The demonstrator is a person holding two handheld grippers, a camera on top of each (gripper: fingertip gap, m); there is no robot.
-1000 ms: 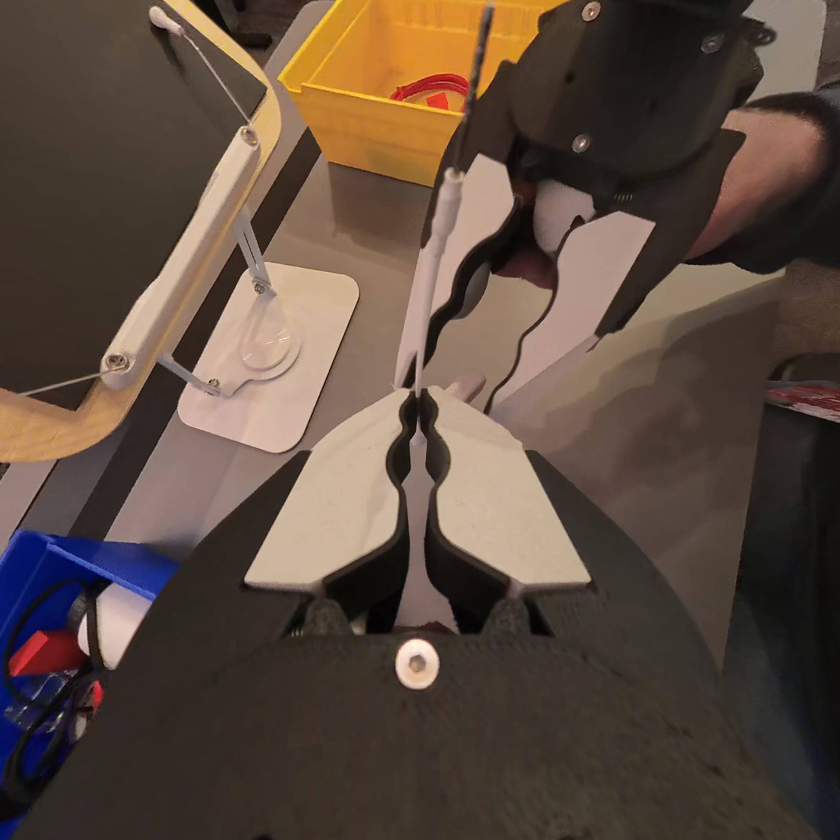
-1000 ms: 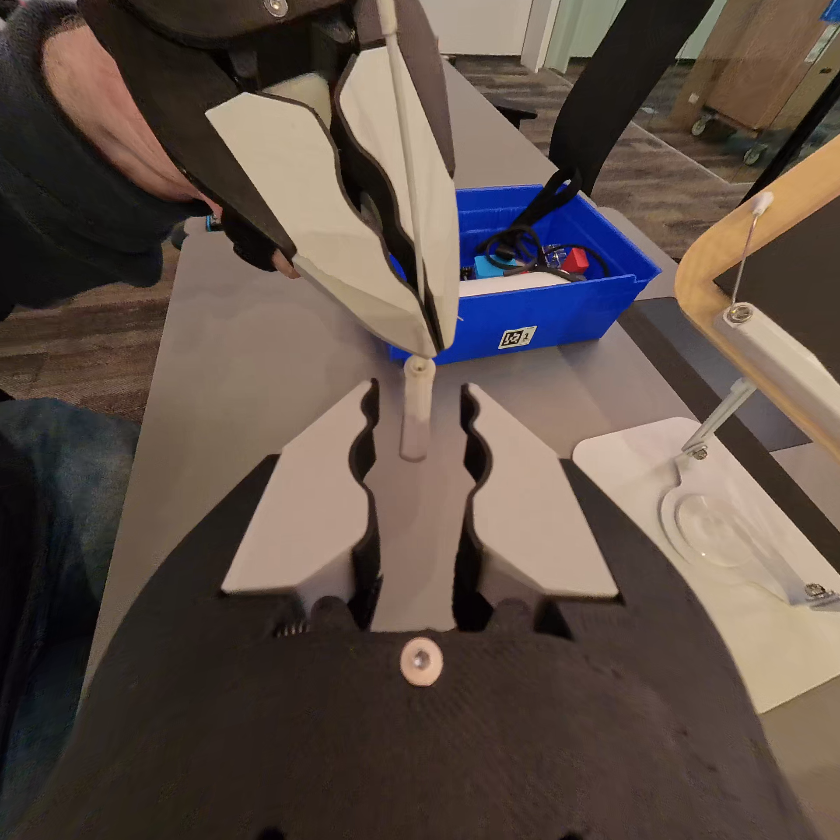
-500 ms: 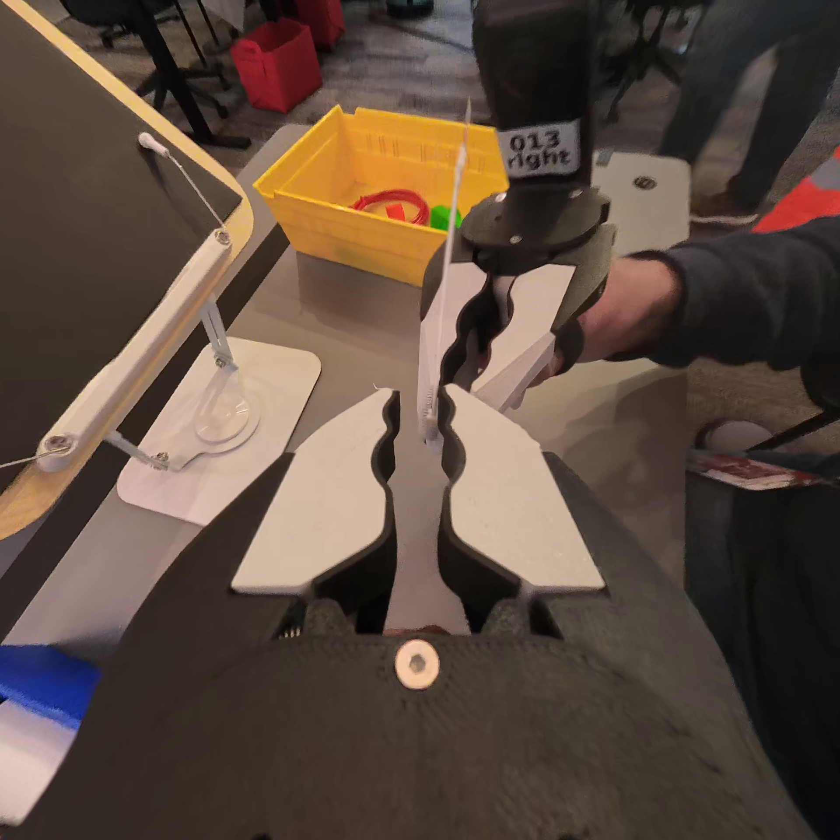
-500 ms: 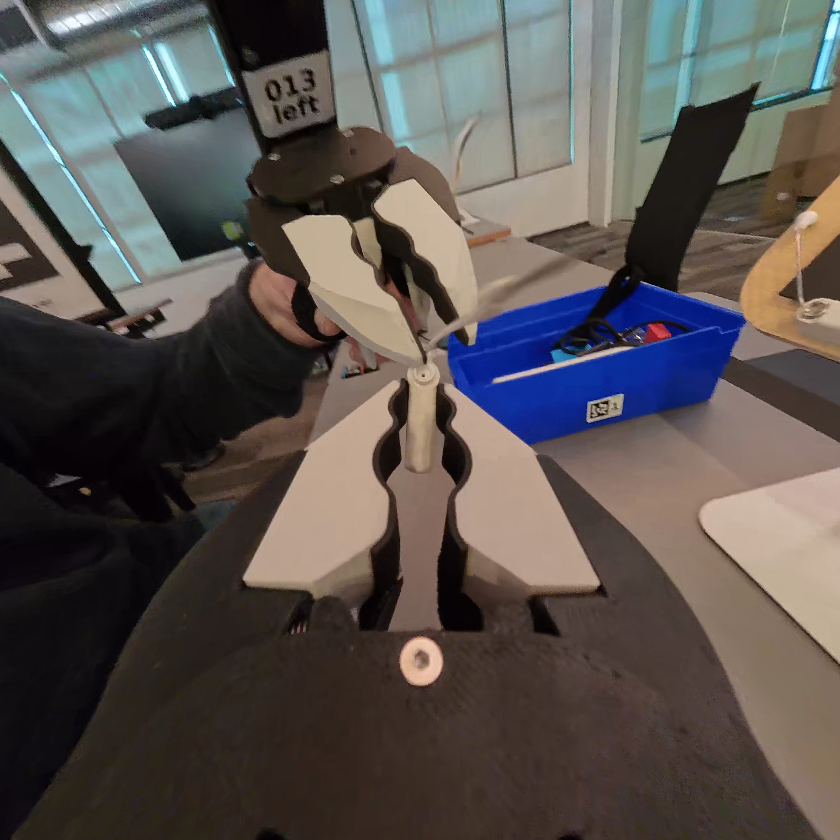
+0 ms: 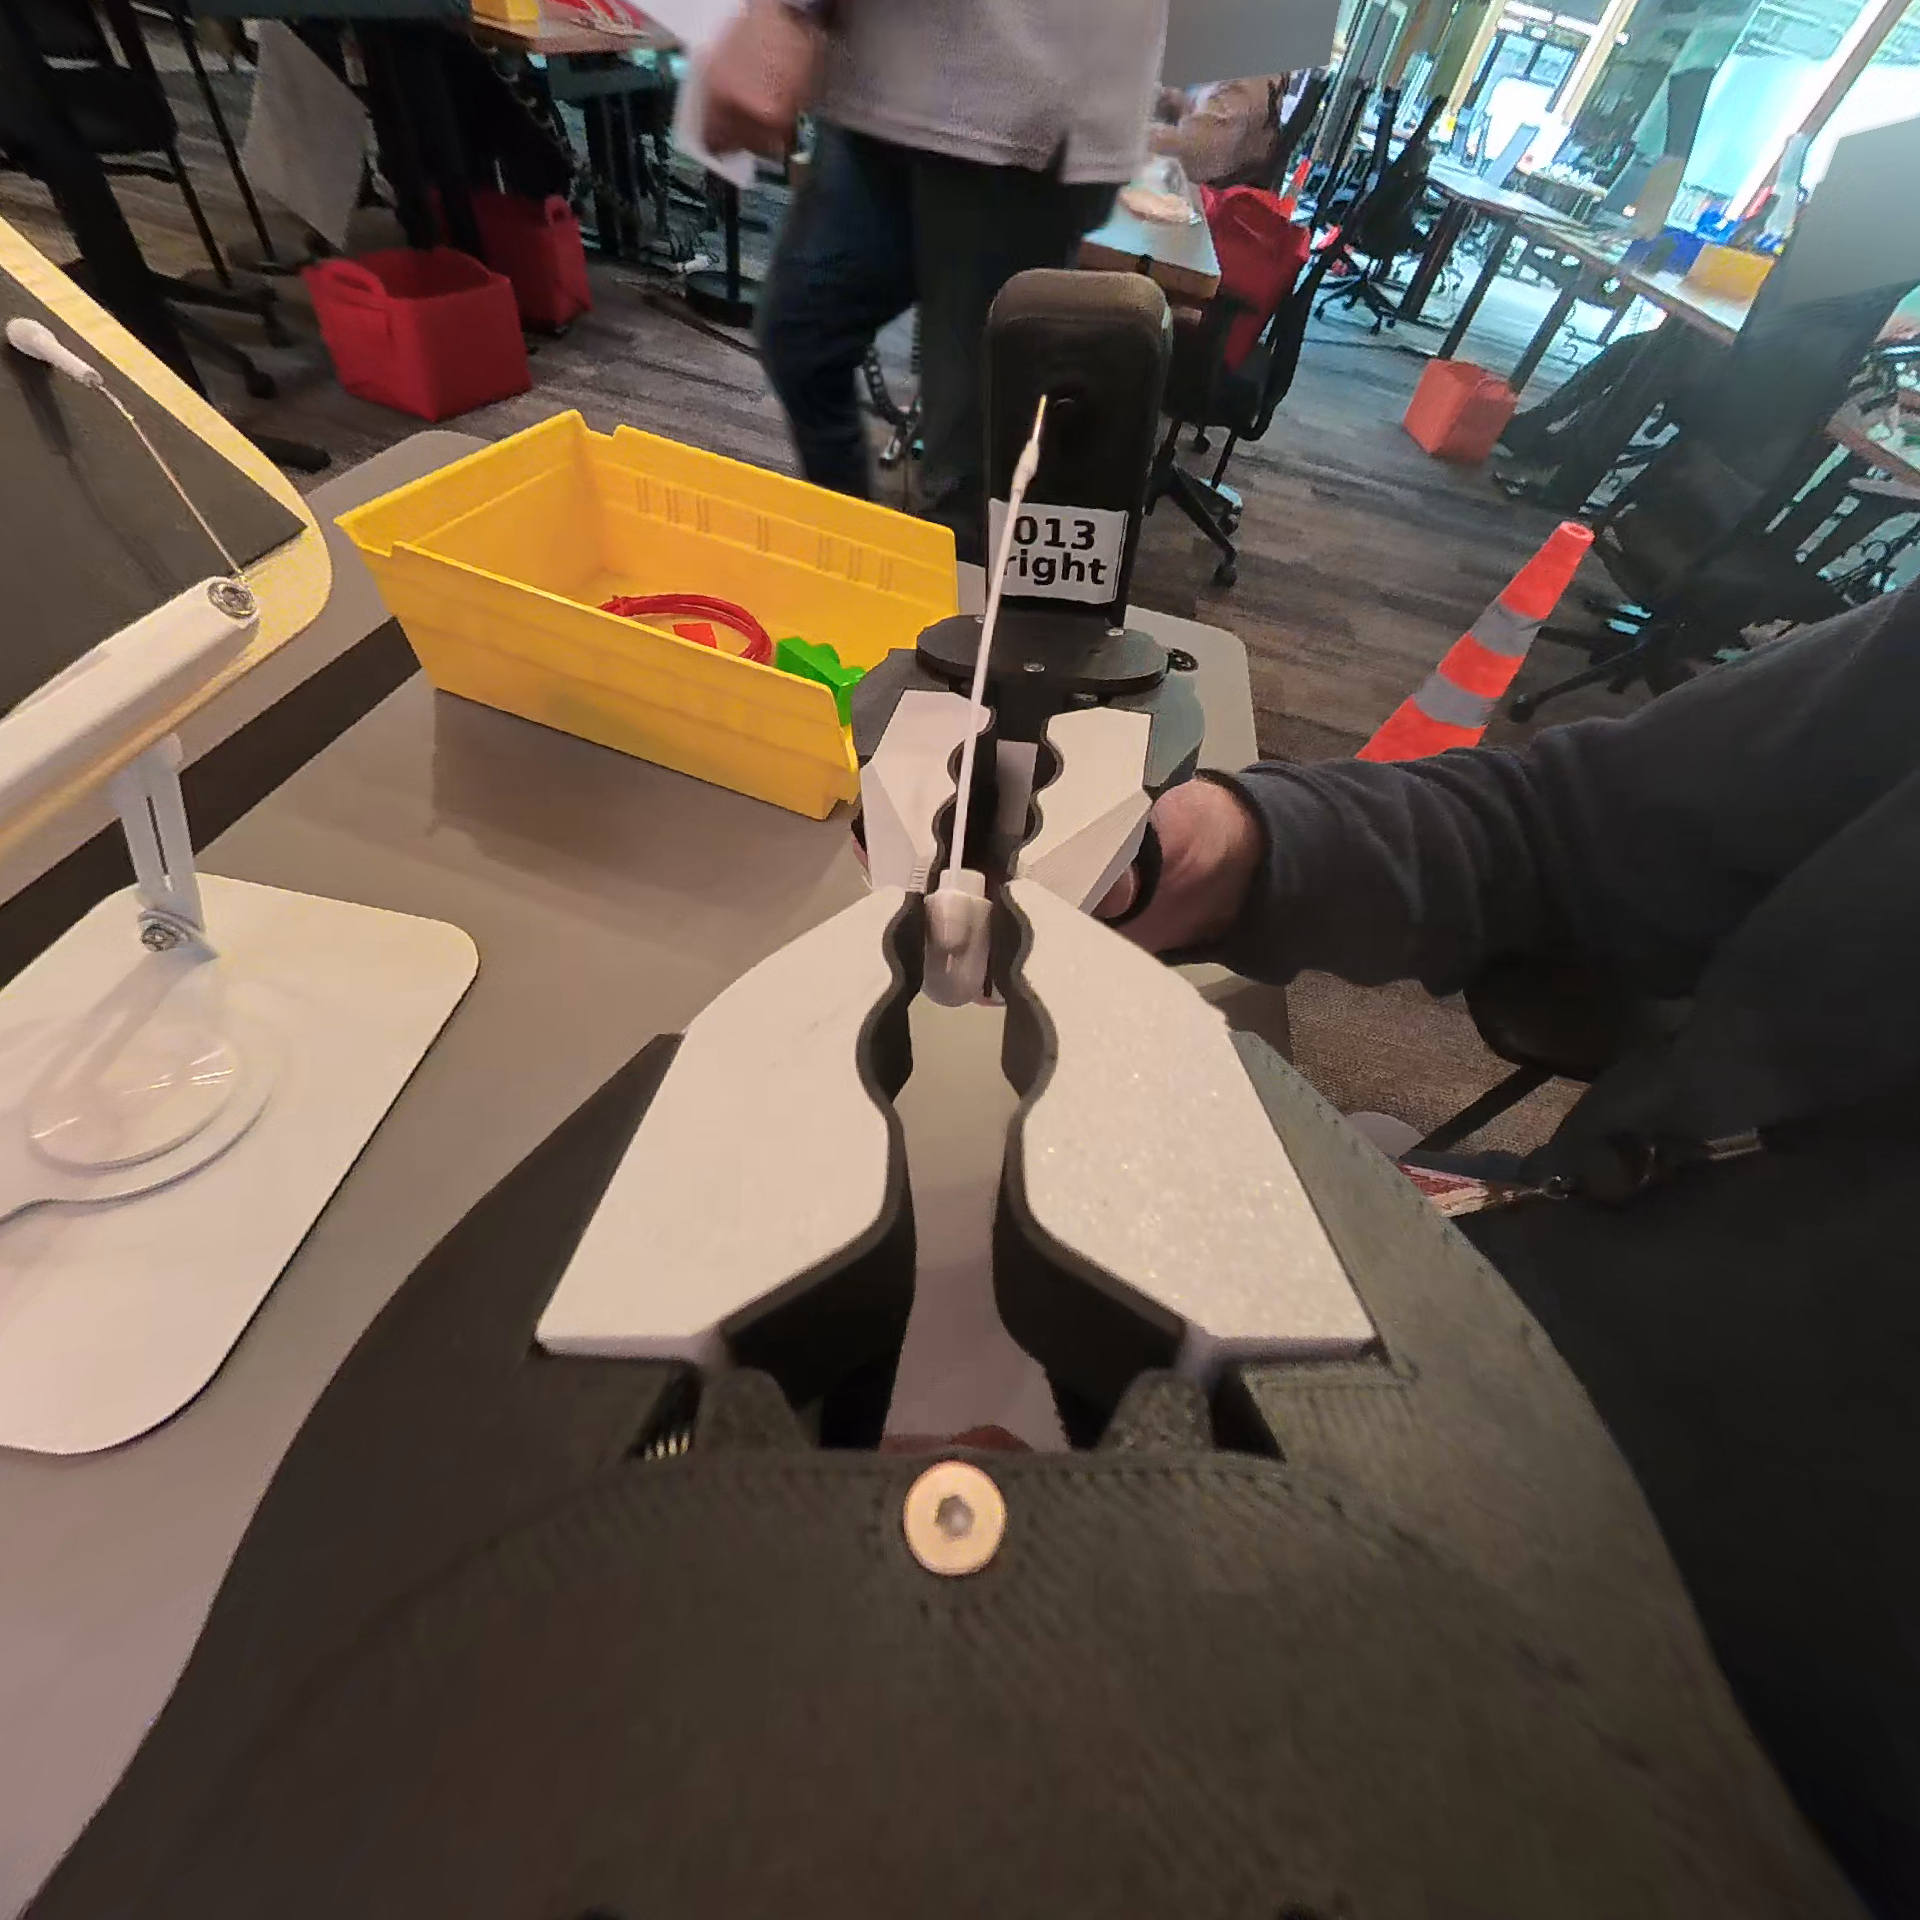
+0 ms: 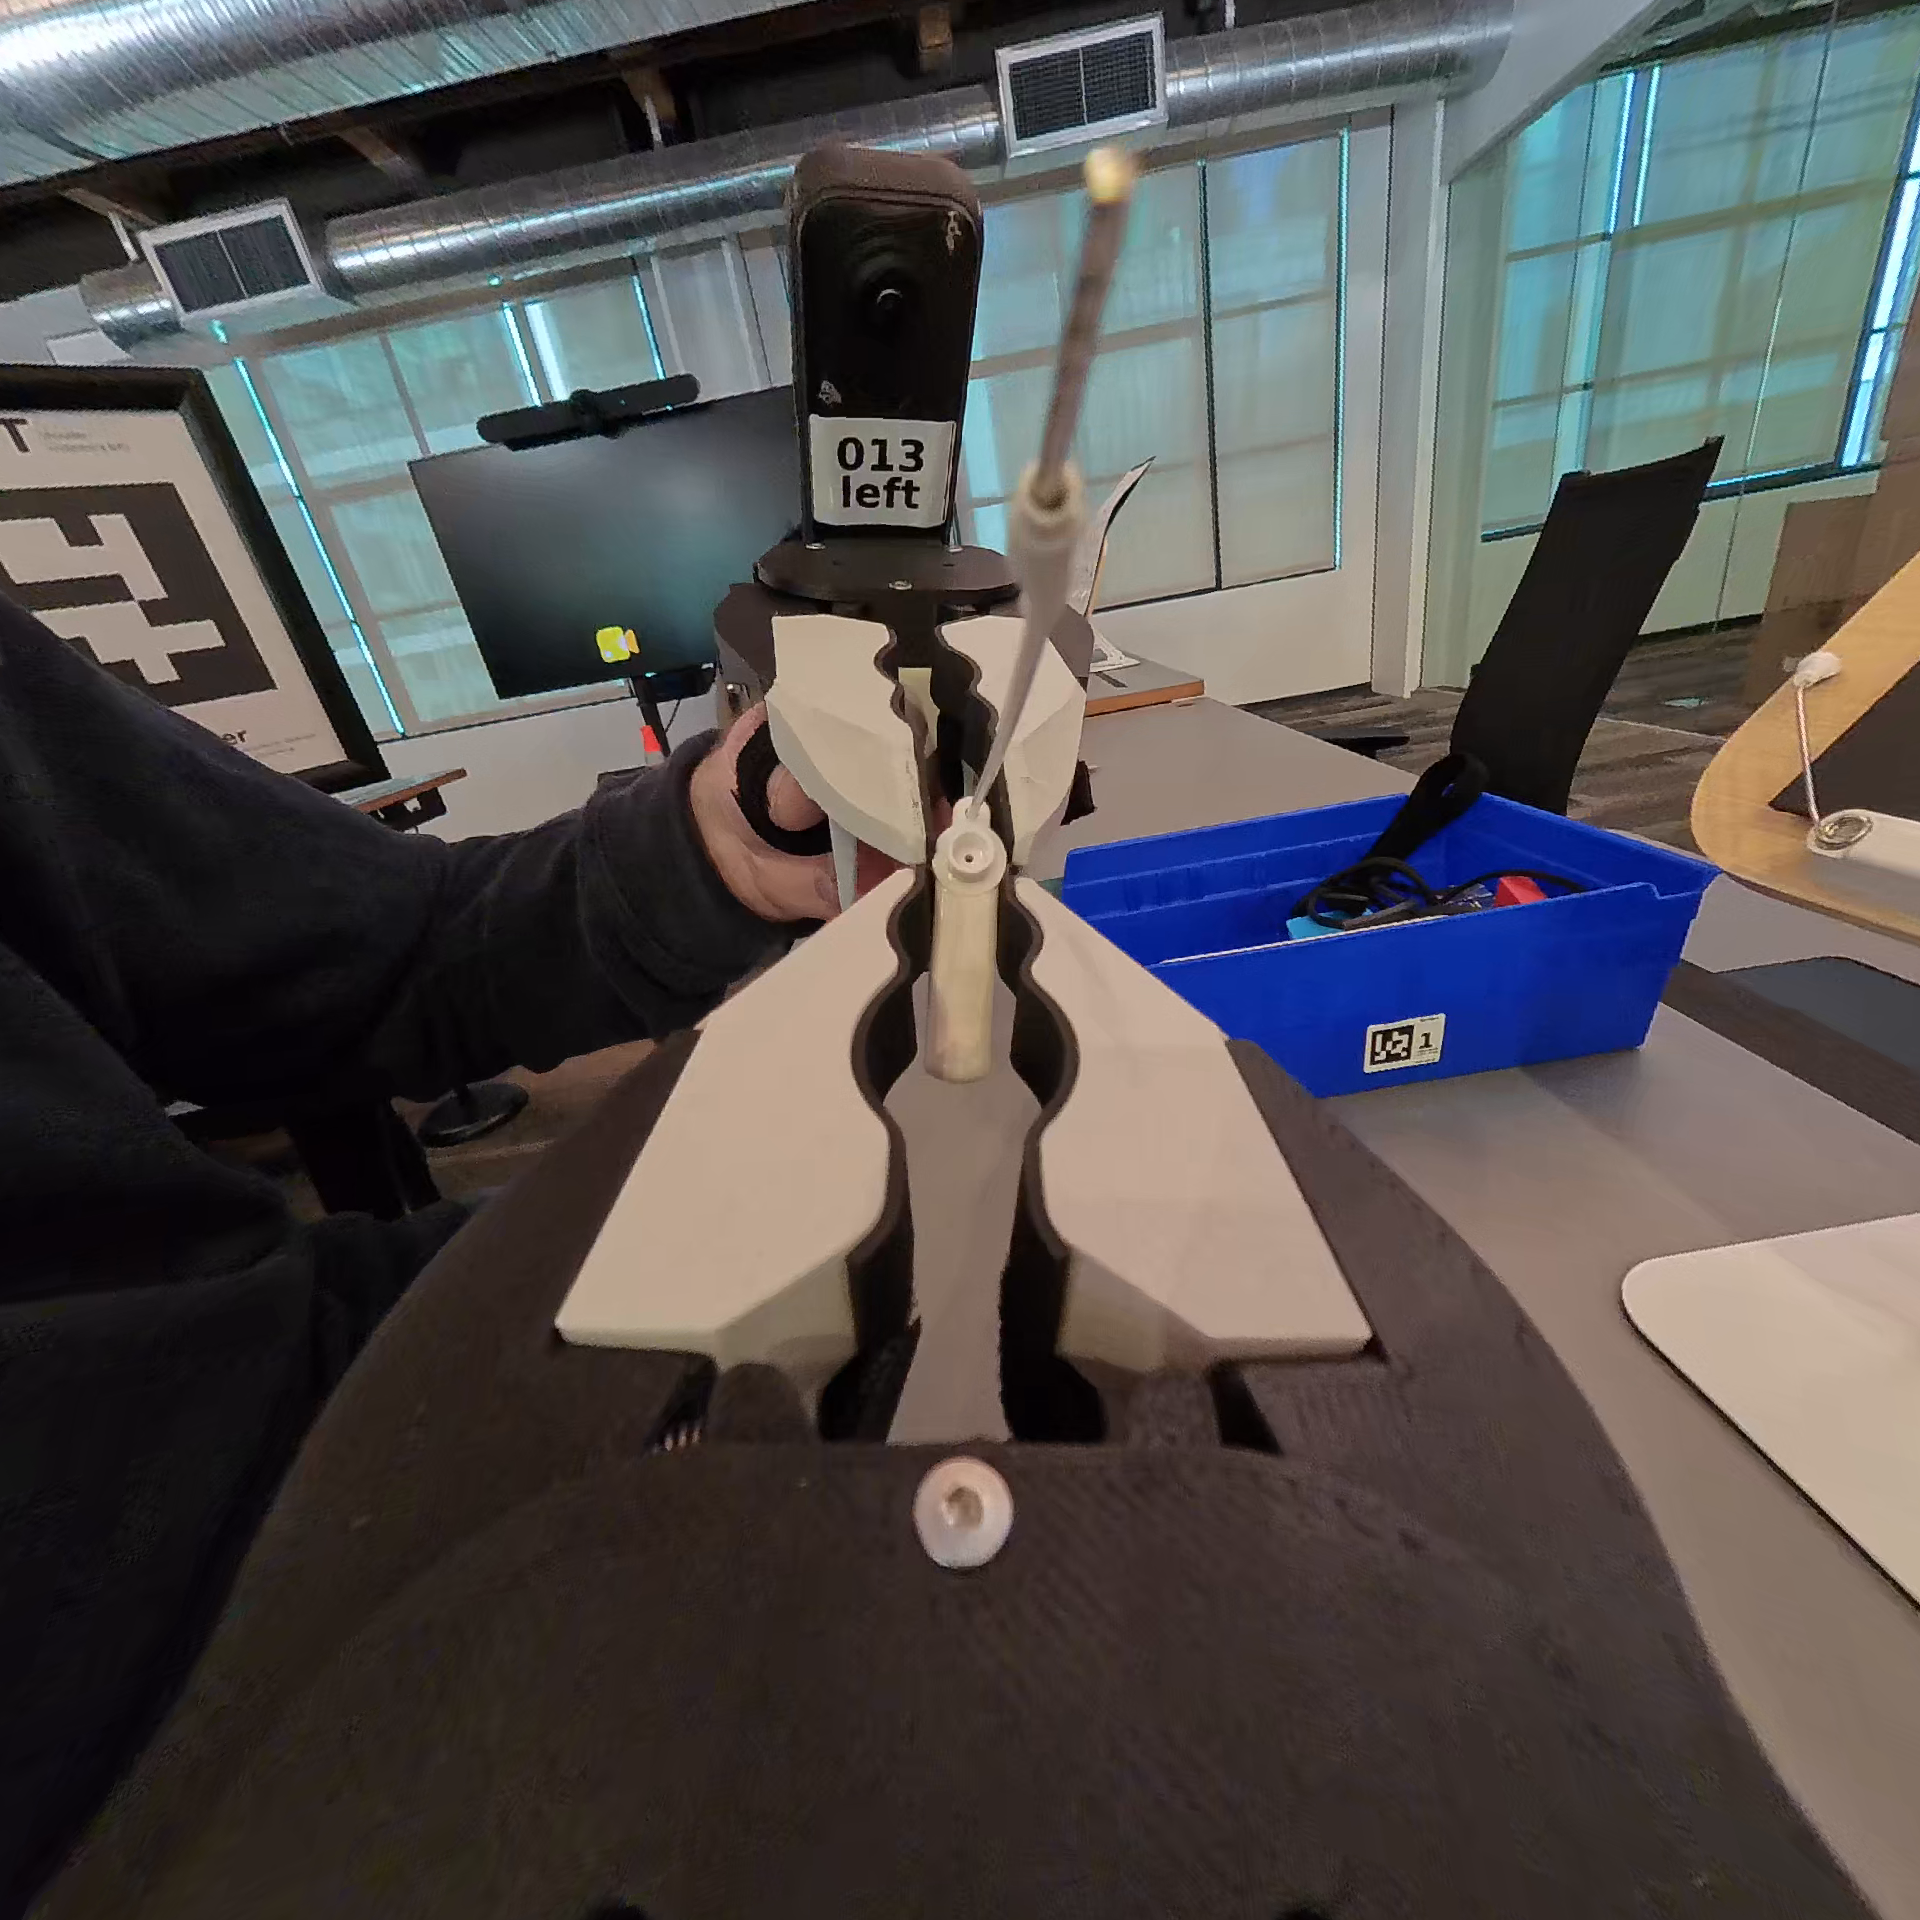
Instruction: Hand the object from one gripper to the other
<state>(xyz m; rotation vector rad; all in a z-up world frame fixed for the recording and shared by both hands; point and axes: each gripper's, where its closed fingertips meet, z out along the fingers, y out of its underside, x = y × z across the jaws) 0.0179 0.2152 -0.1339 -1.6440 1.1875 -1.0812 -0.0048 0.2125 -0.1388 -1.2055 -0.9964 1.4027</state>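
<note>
The slim white plastic wand with a thick cylindrical handle [image 6: 961, 966] is up in the air above the grey desk [image 5: 582, 883], between the two grippers, which face each other tip to tip.

The right gripper [image 6: 964, 883] pinches the handle between its white fingers [image 6: 790, 1122]. The handle lies along the gap between them, its open round end pointing away towards the other gripper. From that end a thin white shaft climbs steeply to a thicker collar, then a grey rod with a small brass-coloured tip, tilted a little to the right in the right wrist view.

The left gripper [image 5: 958, 914] has its fingers slightly spread. The handle's end sits between their tips, with a dark sliver on each side; whether the pads touch it I cannot tell.

A dark-sleeved hand [image 5: 1184, 862] holds the right gripper, and another hand [image 6: 769, 821] holds the left.

A yellow plastic bin [image 5: 540, 644] stands on the desk behind the grippers in the left wrist view, with a red loop [image 5: 691, 613] and a green block [image 5: 816, 665] in it. A white flat stand base [image 5: 312, 1091] lies to the left. In the right wrist view, a blue plastic bin [image 6: 1455, 987] holding black cables [image 6: 1371, 894] sits to the right of the grippers.
</note>
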